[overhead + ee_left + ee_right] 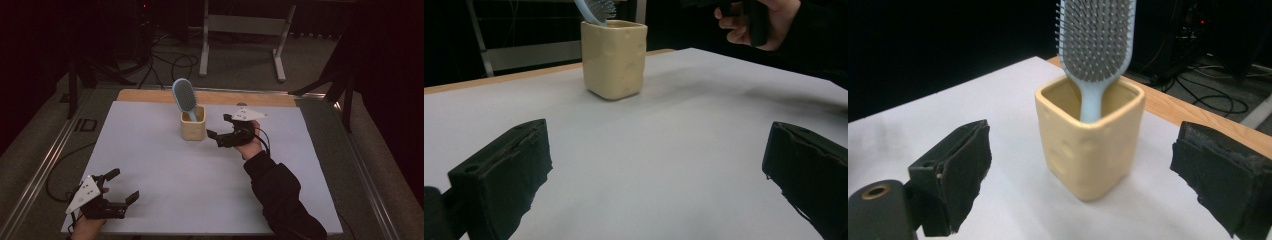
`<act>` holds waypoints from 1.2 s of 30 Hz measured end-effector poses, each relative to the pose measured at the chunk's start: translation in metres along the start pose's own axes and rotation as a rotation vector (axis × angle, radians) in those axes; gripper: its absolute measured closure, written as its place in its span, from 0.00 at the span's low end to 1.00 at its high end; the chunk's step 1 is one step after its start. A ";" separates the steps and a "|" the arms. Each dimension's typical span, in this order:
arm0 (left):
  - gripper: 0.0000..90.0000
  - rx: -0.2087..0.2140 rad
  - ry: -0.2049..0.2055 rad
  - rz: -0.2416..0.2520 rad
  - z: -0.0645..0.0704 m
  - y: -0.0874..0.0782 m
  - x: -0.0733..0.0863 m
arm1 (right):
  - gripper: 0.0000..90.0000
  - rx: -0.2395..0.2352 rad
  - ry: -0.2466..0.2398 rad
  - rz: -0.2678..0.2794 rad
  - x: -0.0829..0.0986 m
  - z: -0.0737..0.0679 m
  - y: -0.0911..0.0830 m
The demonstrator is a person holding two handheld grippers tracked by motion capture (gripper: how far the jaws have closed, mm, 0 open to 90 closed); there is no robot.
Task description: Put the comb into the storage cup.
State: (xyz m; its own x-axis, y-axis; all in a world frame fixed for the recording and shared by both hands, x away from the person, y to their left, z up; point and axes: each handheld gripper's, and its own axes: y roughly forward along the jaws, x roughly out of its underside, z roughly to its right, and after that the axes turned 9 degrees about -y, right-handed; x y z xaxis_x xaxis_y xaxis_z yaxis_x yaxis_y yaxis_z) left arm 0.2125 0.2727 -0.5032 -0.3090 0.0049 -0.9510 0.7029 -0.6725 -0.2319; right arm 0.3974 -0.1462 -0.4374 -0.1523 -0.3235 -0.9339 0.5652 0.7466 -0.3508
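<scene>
Cream-yellow square cup upright just above centre of the high view, on the white tabletop. Inside, a pale blue hairbrush, handle down, bristled head sticking out above the rim and leaning toward the upper left. Just right of the cup, not touching: right claw, spread wide, empty, aimed at the cup. Lower left corner of the frame: left claw, also spread wide, empty, well apart from the cup.

left claw: black, grey three-cornered plate | right claw: black (cable trailing) | sleeve: seemingly black
</scene>
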 end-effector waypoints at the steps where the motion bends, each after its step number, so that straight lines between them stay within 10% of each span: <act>1: 0.00 0.000 0.002 -0.002 0.000 0.000 0.000 | 0.10 0.001 0.000 -0.004 0.001 0.000 -0.003; 36: 0.00 -0.001 -0.001 -0.003 0.000 0.000 0.000 | 0.10 0.001 0.037 -0.067 0.068 -0.016 -0.083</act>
State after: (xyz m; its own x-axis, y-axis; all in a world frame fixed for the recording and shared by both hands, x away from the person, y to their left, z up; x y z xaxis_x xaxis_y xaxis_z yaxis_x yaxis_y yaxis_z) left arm 0.2126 0.2721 -0.5032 -0.3115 0.0063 -0.9502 0.7029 -0.6714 -0.2348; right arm 0.3273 -0.2206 -0.4727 -0.2195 -0.3511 -0.9102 0.5533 0.7237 -0.4126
